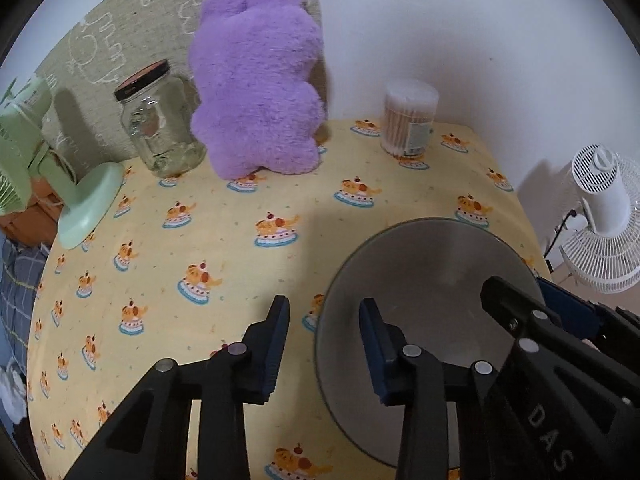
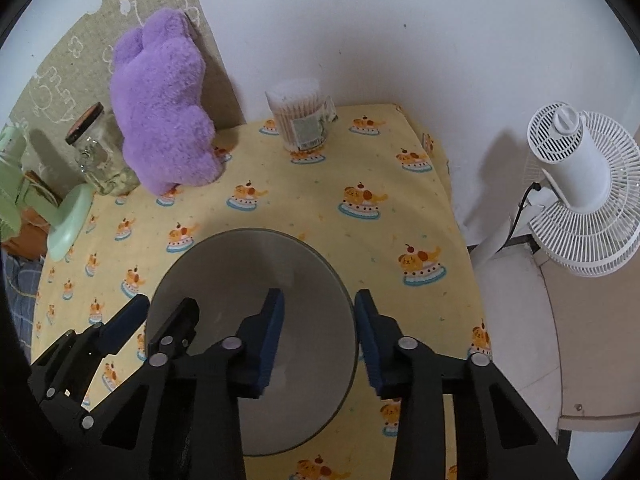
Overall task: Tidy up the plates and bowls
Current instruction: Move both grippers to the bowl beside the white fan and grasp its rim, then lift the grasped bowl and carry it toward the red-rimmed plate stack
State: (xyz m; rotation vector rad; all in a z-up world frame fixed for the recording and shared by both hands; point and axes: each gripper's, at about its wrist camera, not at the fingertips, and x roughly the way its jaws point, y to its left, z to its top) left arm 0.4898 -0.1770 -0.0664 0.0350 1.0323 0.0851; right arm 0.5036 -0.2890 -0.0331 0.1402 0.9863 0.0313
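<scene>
A grey bowl [image 1: 432, 272] [image 2: 248, 264] stands upright and empty on the yellow cake-print tablecloth [image 1: 224, 240]. My left gripper [image 1: 324, 340] straddles the bowl's left rim, one blue pad outside over the cloth and the other inside. Cloth shows between the outer pad and the rim, so the jaws are open. My right gripper [image 2: 320, 320] straddles the opposite rim the same way. Its outer pad sits close against the rim and its inner pad stands clear of the wall. Each gripper also shows in the other's view: the right gripper [image 1: 520, 292] and the left gripper [image 2: 164, 312].
Along the back stand a purple plush toy [image 1: 256, 92], a glass jar [image 1: 156, 120] with a dark lid and a tub of cotton swabs [image 1: 408, 120]. A green desk fan [image 1: 76, 200] sits at the left edge. A white floor fan [image 2: 576, 184] stands beyond the table's right edge.
</scene>
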